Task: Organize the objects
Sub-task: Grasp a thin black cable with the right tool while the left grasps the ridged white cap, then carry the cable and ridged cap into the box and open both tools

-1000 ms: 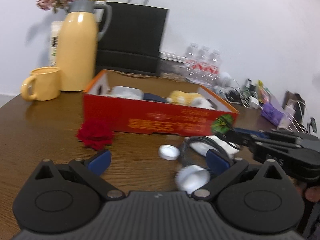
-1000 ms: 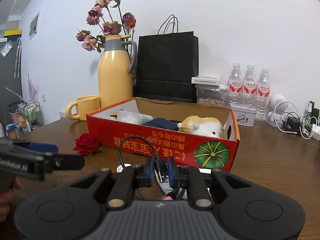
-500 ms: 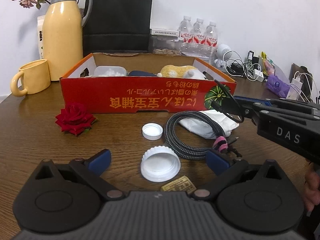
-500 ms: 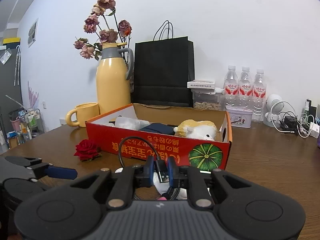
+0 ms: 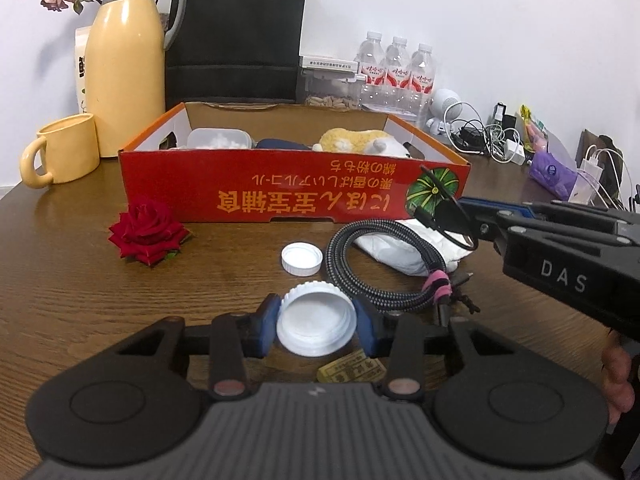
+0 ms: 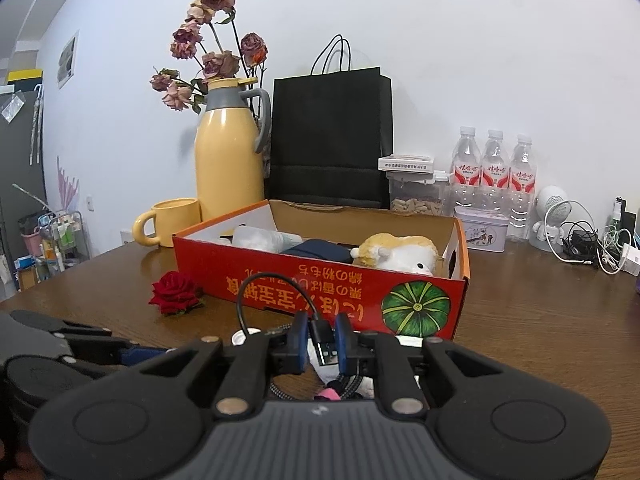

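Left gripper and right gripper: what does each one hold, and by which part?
The left gripper holds the large white lid by its rim, on opposite sides. The right gripper holds the thin black cable by its USB plug.

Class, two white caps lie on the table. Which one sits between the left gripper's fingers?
The larger cap, nearest the camera, between the left gripper's blue fingers. The smaller cap lies farther off, beside the coiled cable.

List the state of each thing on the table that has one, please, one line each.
Left claw: just closed, pads on the large lid.
Large lid: open side up, gripped on the table.
Right claw: shut on the USB plug.
Small cap: open side up, loose.
Cable: coiled, pink tie.
Box: open, partly filled.
Rose: lying on the table.
Mug: upright.
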